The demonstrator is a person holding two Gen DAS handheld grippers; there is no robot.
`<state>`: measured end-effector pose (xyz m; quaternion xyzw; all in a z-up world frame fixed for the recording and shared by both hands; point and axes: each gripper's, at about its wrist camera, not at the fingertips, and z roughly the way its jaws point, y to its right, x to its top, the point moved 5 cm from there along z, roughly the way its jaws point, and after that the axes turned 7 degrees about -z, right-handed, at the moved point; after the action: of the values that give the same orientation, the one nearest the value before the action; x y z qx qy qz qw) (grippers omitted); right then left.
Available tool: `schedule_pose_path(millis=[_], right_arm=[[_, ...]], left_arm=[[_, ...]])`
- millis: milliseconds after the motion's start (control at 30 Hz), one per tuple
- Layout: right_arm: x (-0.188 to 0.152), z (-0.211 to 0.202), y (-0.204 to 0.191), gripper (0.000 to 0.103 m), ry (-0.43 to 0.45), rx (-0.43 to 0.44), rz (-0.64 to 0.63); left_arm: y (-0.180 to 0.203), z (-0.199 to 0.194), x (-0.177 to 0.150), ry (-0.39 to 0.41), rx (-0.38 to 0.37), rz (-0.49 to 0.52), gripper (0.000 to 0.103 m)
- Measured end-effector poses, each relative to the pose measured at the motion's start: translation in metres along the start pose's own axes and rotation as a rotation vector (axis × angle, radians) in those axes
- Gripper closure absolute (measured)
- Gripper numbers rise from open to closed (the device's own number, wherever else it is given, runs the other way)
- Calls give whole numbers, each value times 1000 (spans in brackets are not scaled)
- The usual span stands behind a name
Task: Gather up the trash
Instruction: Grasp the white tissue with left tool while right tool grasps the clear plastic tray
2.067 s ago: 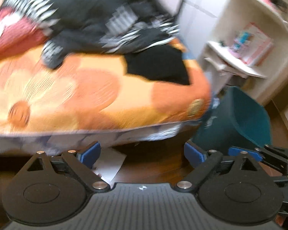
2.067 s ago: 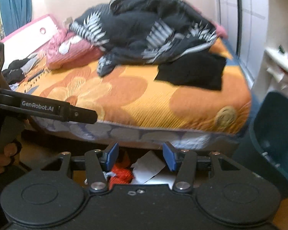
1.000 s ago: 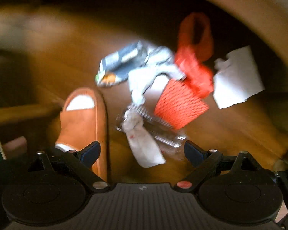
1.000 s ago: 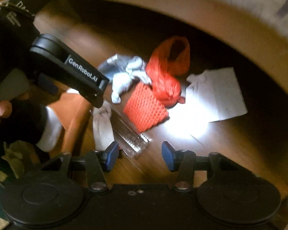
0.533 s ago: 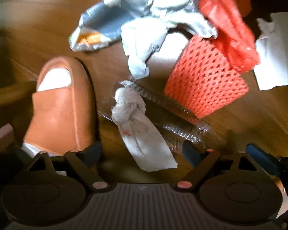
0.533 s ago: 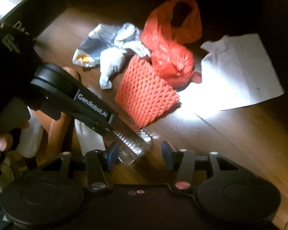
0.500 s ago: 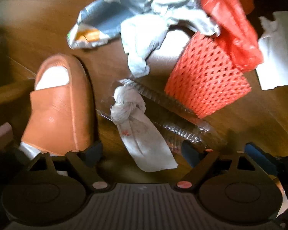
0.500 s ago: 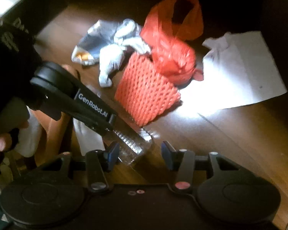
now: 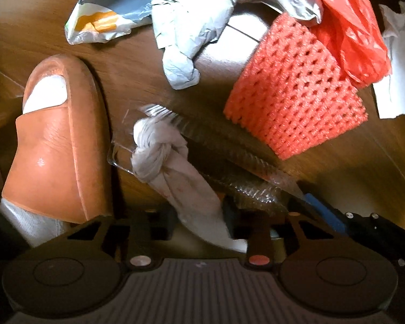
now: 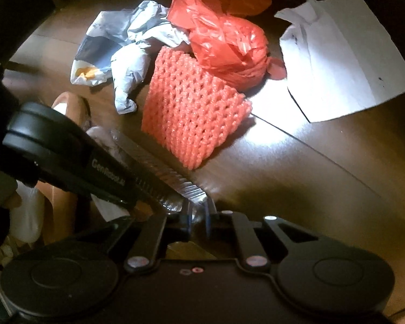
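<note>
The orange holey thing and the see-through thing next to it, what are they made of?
The orange net looks like soft foam mesh, matte and puffy, with rows of diamond holes, like the sleeves put round fruit. The clear tray looks like thin stiff plastic: it is see-through, glossy and ribbed along its edge. The knotted white rag lying on it seems to be cloth or tissue; I cannot tell which.

A dark brown wooden plank floor (image 10: 297,167) with visible seams fills both views, glaring white where light (image 10: 267,124) strikes it and falling into deep shadow at the upper edges.
</note>
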<state>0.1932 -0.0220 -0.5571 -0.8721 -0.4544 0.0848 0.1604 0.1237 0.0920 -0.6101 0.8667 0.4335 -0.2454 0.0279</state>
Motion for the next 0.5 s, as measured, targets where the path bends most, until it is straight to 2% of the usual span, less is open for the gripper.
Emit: schedule_pose_path(millis=[133, 300, 500], right_arm=[[1, -16, 4, 95, 8, -16, 18], [1, -53, 5, 96, 39, -39, 38], [-1, -114, 5, 96, 92, -128, 25]], left_arm=[[8, -12, -7, 11, -8, 42, 91], [18, -38, -20, 38, -32, 87, 95], [22, -89, -39, 96, -54, 148, 96]])
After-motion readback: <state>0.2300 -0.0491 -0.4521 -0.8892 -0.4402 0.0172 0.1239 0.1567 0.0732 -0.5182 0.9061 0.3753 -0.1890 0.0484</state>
